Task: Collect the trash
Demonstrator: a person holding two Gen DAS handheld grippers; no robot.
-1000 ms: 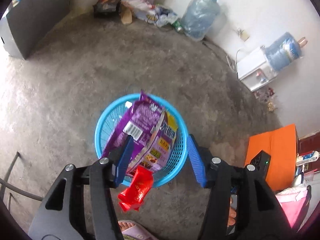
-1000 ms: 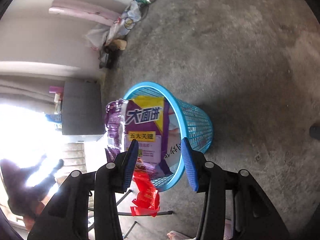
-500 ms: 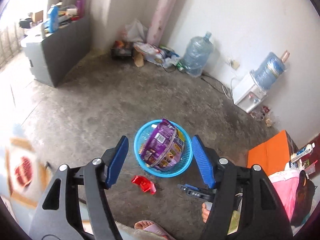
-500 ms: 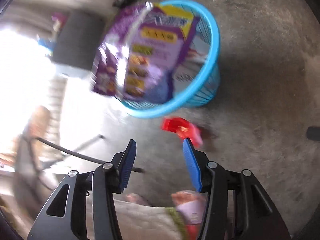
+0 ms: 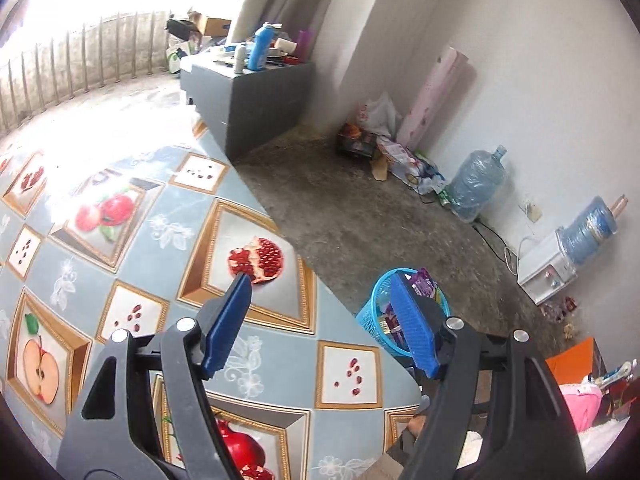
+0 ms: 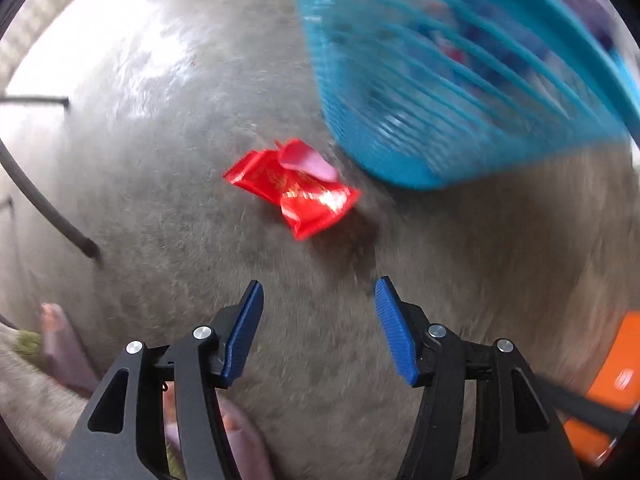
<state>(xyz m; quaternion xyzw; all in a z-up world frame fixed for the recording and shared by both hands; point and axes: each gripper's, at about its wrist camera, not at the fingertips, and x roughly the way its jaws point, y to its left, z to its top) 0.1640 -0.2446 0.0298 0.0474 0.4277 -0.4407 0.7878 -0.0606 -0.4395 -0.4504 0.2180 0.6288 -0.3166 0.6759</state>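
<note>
A crumpled red wrapper lies on the concrete floor just left of the blue mesh basket. My right gripper points down at the floor a little short of the wrapper, its jaws opening with nothing between them. In the left wrist view the same basket sits on the floor with a purple snack bag standing in it. My left gripper hangs over a table with a fruit-print cloth, its jaws opening and empty.
A grey cabinet with bottles on top stands by the wall. Water jugs, a dispenser and a heap of bags line the wall. An orange box and a person's foot lie near my right gripper.
The red wrapper dropped from beside the basket to the floor. My left gripper rose and swung away over the table. My right gripper tipped down toward the wrapper. Both sets of jaws widened.
</note>
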